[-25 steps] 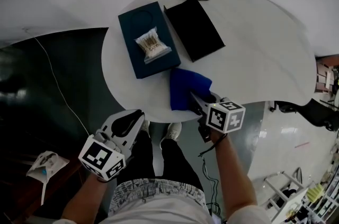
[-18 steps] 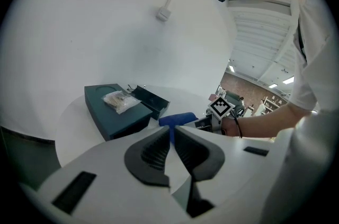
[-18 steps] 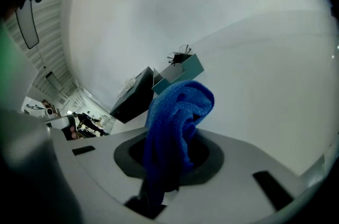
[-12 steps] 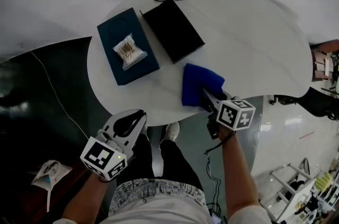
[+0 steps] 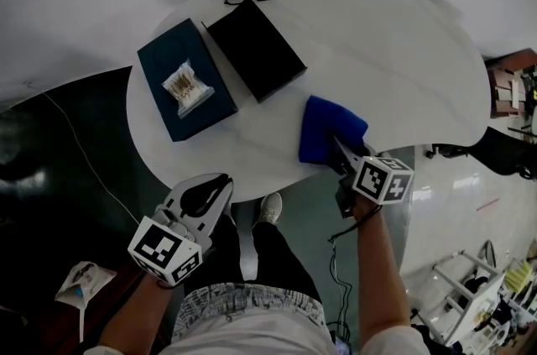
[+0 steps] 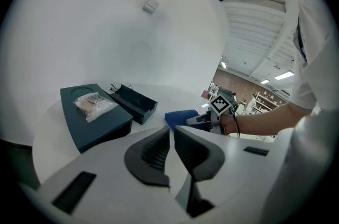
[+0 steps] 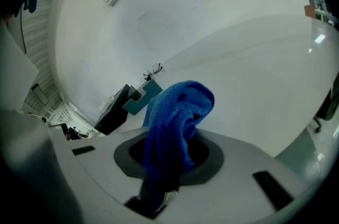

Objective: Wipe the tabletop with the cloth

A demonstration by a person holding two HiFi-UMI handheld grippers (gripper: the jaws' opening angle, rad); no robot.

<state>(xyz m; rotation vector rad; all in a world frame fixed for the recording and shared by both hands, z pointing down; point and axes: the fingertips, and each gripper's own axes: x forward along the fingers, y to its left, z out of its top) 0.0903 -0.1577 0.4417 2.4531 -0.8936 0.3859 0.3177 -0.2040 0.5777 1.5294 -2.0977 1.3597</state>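
The left gripper [image 5: 216,187] hangs off the near edge of the bench [image 5: 403,51], jaws closed on nothing, much as a second ago. The cloth [image 5: 323,122], then just below the blue box [image 5: 185,91], now lies on the bench right of the black box [image 5: 256,49], dragged there by the right gripper [image 5: 342,154], which is clenched on its near edge. The wipe seems under way along the near strip, most of the bench not yet covered.

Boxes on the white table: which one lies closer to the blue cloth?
The flat black box, nearest the blue towelling cloth held in the right gripper. The dark teal box, carrying a clear packet, lies farther left.
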